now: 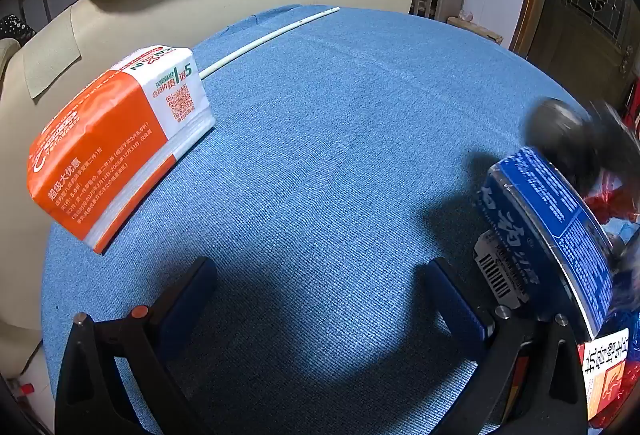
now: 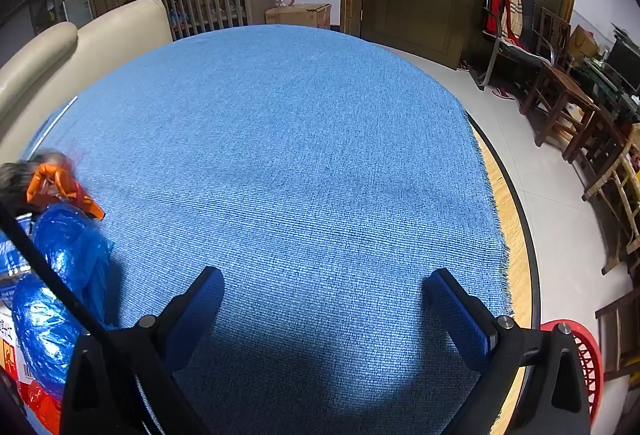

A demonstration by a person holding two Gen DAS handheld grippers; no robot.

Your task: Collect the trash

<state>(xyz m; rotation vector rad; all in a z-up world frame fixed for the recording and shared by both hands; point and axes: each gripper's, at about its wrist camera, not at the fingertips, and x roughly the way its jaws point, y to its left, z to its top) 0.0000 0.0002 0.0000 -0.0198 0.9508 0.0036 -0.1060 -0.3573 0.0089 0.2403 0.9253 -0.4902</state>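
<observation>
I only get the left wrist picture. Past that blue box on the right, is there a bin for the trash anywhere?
Observer: Yes, a red basket stands on the floor beyond the table's right edge.
Operator: Are the right tongs carrying anything?
Observer: No, the right tongs are open over bare blue cloth.
Operator: Any more trash?
Observer: A crumpled blue plastic bag lies at the table's left side.

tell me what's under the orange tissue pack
The orange tissue pack rests on the blue cloth, its left end overhanging the edge. A white rod emerges from behind it; anything beneath is hidden.
</observation>
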